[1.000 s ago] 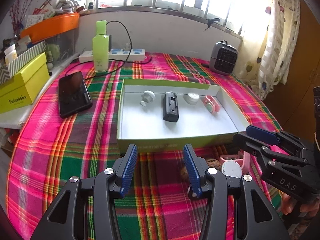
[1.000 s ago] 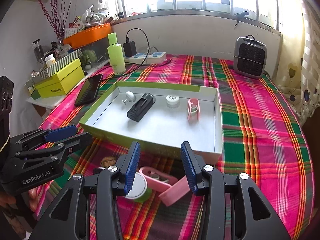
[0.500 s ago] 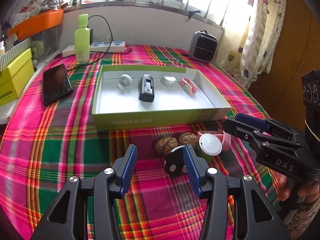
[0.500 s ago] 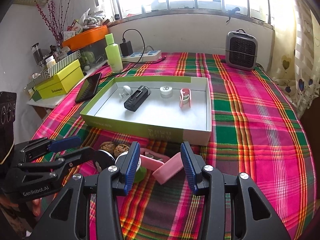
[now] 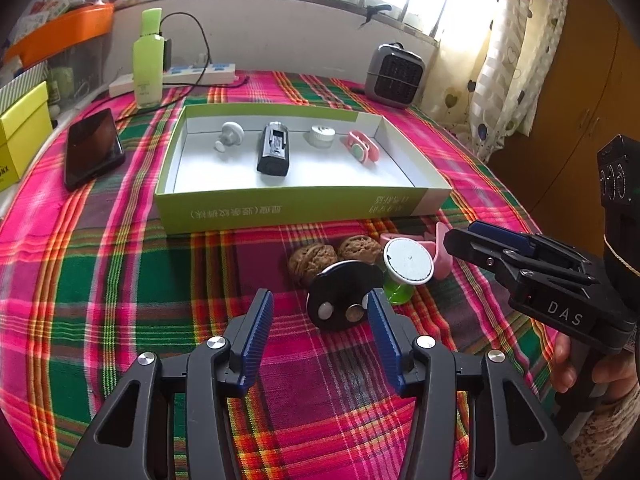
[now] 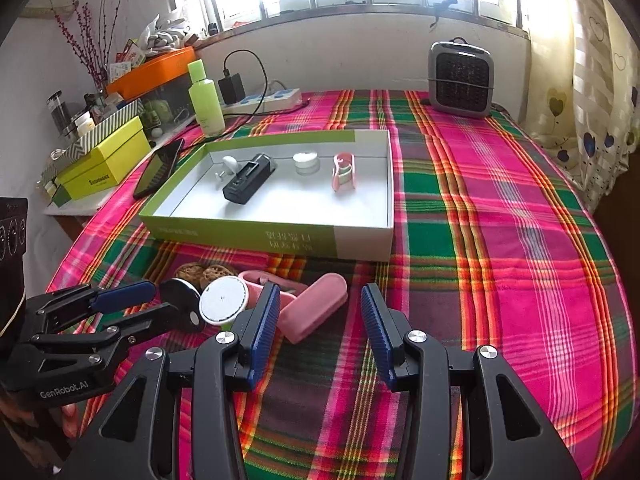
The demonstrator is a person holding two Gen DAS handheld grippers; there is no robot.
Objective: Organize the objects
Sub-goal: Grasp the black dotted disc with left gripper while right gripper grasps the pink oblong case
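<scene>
A green box lid [image 5: 280, 208] [image 6: 256, 236] holds a white knob [image 5: 230, 134], a black device [image 5: 274, 154], a white cap [image 5: 322, 136] and a pink clip [image 5: 360, 150]. In front of it lie two walnuts [image 5: 316, 258], a black disc [image 5: 342, 300], a white-topped green spool [image 5: 408, 266] [image 6: 224, 300] and pink pieces [image 6: 312, 312]. My left gripper [image 5: 320, 328] is open and empty, just short of the black disc. My right gripper [image 6: 316, 324] is open and empty, just behind the pink pieces.
A black phone [image 5: 92, 148] lies left of the lid. A green bottle [image 5: 148, 66], a power strip [image 5: 176, 78] and a small heater [image 5: 394, 74] stand at the back. Yellow and orange boxes [image 6: 104, 164] sit on the left.
Both grippers have pulled back from the box lid. The loose objects in front of the lid have come into full view. Both stay open.
</scene>
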